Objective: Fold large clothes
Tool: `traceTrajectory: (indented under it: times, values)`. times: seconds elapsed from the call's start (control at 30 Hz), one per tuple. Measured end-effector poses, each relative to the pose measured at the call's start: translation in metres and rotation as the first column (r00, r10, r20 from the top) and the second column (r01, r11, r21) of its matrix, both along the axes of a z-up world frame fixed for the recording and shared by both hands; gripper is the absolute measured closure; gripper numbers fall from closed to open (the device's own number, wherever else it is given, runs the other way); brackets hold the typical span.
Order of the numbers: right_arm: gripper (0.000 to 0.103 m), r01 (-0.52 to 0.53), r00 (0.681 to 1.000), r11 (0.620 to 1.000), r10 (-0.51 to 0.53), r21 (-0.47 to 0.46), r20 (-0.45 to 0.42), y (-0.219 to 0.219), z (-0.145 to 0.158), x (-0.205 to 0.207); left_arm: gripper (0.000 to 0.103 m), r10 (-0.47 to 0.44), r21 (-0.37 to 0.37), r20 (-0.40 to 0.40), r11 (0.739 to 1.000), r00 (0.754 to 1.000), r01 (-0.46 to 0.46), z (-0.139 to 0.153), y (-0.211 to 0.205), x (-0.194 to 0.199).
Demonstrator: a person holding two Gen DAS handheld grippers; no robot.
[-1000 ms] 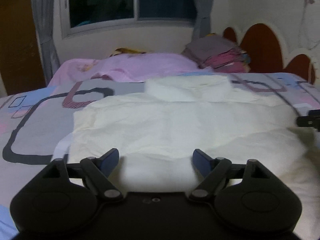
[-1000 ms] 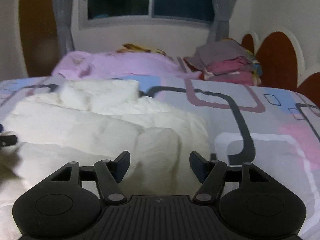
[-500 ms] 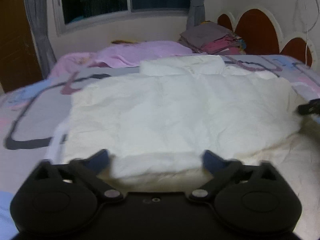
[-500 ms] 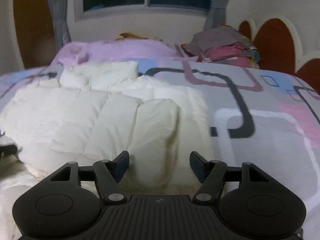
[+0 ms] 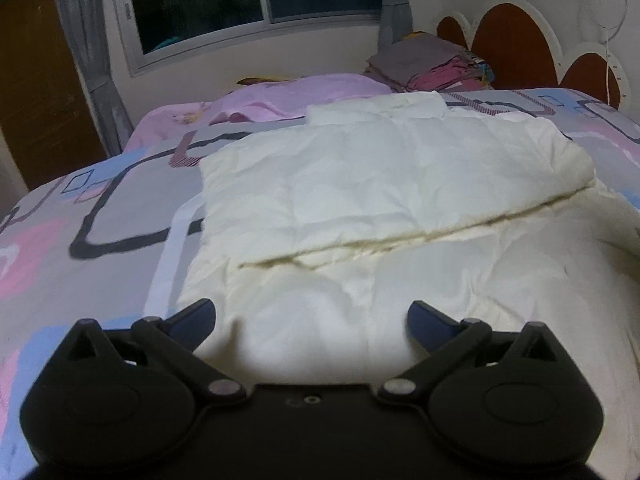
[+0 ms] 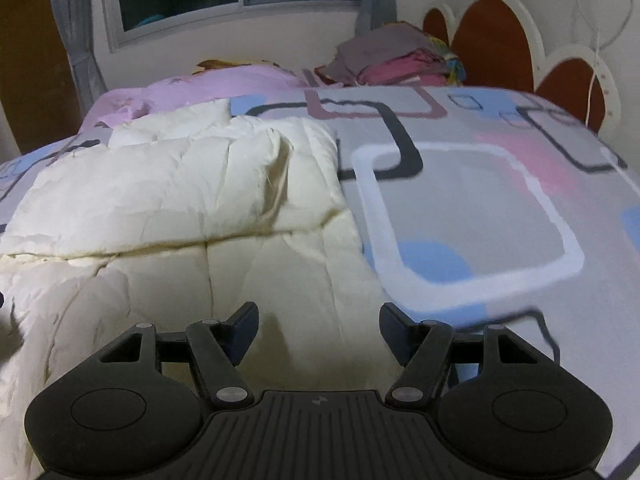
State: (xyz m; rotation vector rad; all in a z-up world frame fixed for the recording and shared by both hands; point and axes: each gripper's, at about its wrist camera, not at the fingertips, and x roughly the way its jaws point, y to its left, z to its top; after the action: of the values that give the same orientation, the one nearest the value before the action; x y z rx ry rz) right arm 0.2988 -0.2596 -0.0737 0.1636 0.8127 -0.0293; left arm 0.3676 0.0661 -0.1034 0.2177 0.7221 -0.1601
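A cream-white quilted puffer jacket [image 5: 384, 200] is lying spread flat on the bed, directly ahead of the left gripper [image 5: 312, 320], whose wide-apart fingers are framing its near edge. Its collar is sitting folded at the far end, away from the gripper. A folded-over layer is resting across the upper body, its edge running as a shadowed seam slanting up to the right, ahead of the fingertips. Seen from the right gripper [image 6: 318, 322], the jacket [image 6: 192, 208] is stretching ahead and to the left, its puffy right edge bulging just left of the gripper's centre line, fabric lying wrinkled and soft.
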Motion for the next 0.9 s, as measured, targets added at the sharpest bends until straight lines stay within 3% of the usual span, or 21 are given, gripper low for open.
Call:
traceTrajectory:
  times: [0.1,0.13,0.2,0.37,0.5,0.53,0.63,0.77,0.9]
  values:
    - [0.035,0.008,1.000,1.000,-0.008,0.025,-0.019,-0.007,-0.002,-0.010,0.001,0.028,-0.008,-0.005,1.000,1.000,-0.028,0.000,0.007,-0.021]
    - [0.021,0.006,1.000,0.999,-0.005,0.032,-0.023,-0.011,-0.003,-0.012,0.002,0.038,-0.010,-0.010,0.999,0.999,-0.038,-0.001,0.008,-0.027]
    - [0.012,-0.006,1.000,1.000,0.006,0.030,-0.004,-0.016,-0.001,-0.027,0.003,0.065,-0.013,-0.025,0.998,0.998,-0.066,-0.003,0.012,-0.045]
    - [0.012,0.009,1.000,0.998,-0.011,0.066,0.021,-0.038,-0.002,-0.071,0.006,0.163,-0.008,-0.042,0.987,0.986,-0.163,-0.008,0.029,-0.091]
    - [0.013,0.045,0.999,0.989,-0.047,0.144,0.011,-0.067,-0.006,-0.113,0.006,0.223,-0.050,-0.053,0.973,0.973,-0.226,-0.004,0.049,-0.124]
    - [0.018,0.050,0.999,0.985,-0.052,0.162,0.006,-0.073,-0.006,-0.120,0.006,0.237,-0.061,-0.061,0.969,0.970,-0.240,-0.003,0.053,-0.130]
    - [0.028,0.056,0.998,0.970,-0.054,0.238,-0.011,-0.090,-0.010,-0.140,0.011,0.273,-0.122,-0.088,0.951,0.958,-0.282,-0.001,0.068,-0.148]
    - [0.028,0.054,0.999,0.930,-0.047,0.362,-0.027,-0.107,-0.017,-0.150,0.020,0.276,-0.260,-0.153,0.915,0.949,-0.308,-0.003,0.090,-0.162]
    - [0.028,0.073,0.996,0.870,-0.039,0.487,-0.079,-0.117,-0.034,-0.147,0.025,0.268,-0.387,-0.233,0.856,0.935,-0.342,-0.012,0.107,-0.168]
